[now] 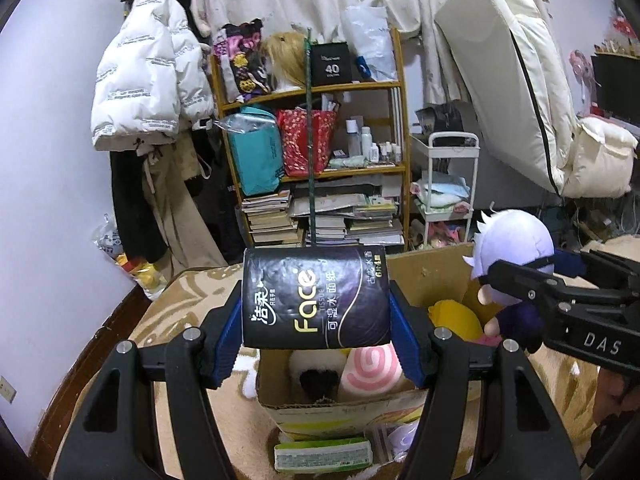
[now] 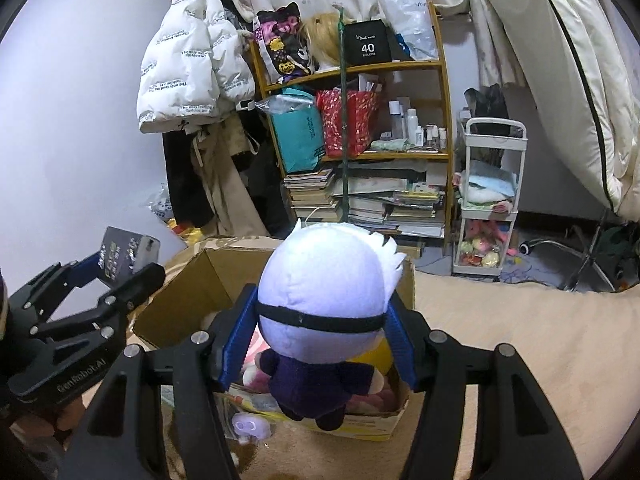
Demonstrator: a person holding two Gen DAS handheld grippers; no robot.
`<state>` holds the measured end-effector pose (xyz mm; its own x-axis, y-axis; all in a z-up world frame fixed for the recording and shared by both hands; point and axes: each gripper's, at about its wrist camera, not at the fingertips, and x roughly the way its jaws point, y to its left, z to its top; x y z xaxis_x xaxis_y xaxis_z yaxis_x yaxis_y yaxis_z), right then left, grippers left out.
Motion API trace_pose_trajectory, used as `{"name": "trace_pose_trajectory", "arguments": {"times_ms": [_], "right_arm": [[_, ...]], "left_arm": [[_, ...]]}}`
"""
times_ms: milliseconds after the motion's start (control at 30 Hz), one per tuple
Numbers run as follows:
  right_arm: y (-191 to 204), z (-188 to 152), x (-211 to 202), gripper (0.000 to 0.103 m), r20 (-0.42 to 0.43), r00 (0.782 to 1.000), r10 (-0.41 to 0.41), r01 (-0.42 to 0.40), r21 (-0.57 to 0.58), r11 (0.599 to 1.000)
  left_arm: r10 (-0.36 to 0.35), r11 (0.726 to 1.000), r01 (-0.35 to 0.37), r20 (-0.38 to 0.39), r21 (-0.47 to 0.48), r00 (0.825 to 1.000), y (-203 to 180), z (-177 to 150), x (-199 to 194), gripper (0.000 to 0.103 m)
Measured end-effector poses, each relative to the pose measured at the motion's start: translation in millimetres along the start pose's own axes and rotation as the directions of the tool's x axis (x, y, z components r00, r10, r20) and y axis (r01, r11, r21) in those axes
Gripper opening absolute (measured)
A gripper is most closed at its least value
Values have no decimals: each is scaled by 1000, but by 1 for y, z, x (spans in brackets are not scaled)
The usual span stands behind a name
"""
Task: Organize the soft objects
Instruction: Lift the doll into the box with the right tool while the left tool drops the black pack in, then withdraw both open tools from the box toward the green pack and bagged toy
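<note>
My left gripper (image 1: pixel 316 320) is shut on a black tissue pack (image 1: pixel 316 300) and holds it above the near edge of an open cardboard box (image 1: pixel 432 276). The box holds a yellow plush (image 1: pixel 456 316), a pink-swirl plush (image 1: pixel 370 372) and a white-and-black plush (image 1: pixel 316 372). My right gripper (image 2: pixel 320 328) is shut on the head of a white-haired doll (image 2: pixel 324 300) in dark clothes, held over the box (image 2: pixel 180 304). The doll (image 1: pixel 512 252) and right gripper (image 1: pixel 520 284) show at the right of the left wrist view; the left gripper (image 2: pixel 116 276) with the pack (image 2: pixel 124 256) shows at the left of the right wrist view.
The box stands on a beige patterned bed cover (image 2: pixel 520 340). A green wipes pack (image 1: pixel 324 454) and a small pale item (image 2: pixel 250 428) lie in front of the box. A wooden shelf (image 1: pixel 316 92), hanging coats (image 1: pixel 148 92) and a white cart (image 2: pixel 492 200) stand behind.
</note>
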<state>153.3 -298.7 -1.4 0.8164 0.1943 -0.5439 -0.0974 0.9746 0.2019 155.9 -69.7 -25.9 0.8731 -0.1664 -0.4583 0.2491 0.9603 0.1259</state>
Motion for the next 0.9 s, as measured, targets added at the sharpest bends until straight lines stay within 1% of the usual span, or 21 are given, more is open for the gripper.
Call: {"name": "trace_pose_trajectory", "arguments": {"times_ms": [200, 267, 300, 333, 367, 467, 533, 633, 700, 767, 867, 900], "right_arm": [[-4, -2, 2, 67, -16, 1000, 16, -16, 30, 999], [-6, -2, 3, 67, -24, 999, 29, -28, 44, 999], [-7, -2, 3, 67, -31, 999, 37, -36, 46, 998], [-7, -1, 4, 68, -37, 998, 42, -41, 48, 998], [-7, -1, 3, 68, -35, 999, 41, -40, 46, 998], [-7, 0, 2, 78, -32, 999, 40, -38, 46, 998], [-7, 1, 1, 79, -27, 999, 44, -42, 54, 998], [-8, 1, 0, 84, -30, 999, 40, -38, 56, 998], [-7, 0, -2, 91, -24, 999, 33, -31, 53, 998], [-4, -1, -4, 95, -20, 1000, 20, -19, 42, 999], [3, -4, -8, 98, -28, 1000, 14, -13, 19, 1000], [5, -4, -10, 101, -28, 999, 16, -16, 14, 1000]], "left_arm": [[-15, 999, 16, -29, 31, 999, -7, -5, 5, 66], [-6, 999, 7, -38, 34, 999, -8, -6, 6, 78], [5, 999, -3, -36, 33, 999, -8, -5, 6, 86], [13, 999, -12, -31, 32, 999, -8, -6, 4, 89], [14, 999, -14, -27, 33, 1000, -7, -5, 3, 89], [19, 999, -17, -40, 38, 999, -7, -6, 3, 91], [27, 999, -25, -50, 39, 998, -8, -7, 5, 96], [41, 999, -39, -74, 37, 996, -6, -9, 7, 97], [48, 999, -45, -90, 29, 995, -4, -11, 7, 97], [51, 999, -50, -104, 17, 993, 0, -14, 5, 97], [55, 998, -54, -113, 10, 992, 4, -14, -2, 97], [58, 998, -57, -110, 9, 992, 5, -14, -7, 97]]}}
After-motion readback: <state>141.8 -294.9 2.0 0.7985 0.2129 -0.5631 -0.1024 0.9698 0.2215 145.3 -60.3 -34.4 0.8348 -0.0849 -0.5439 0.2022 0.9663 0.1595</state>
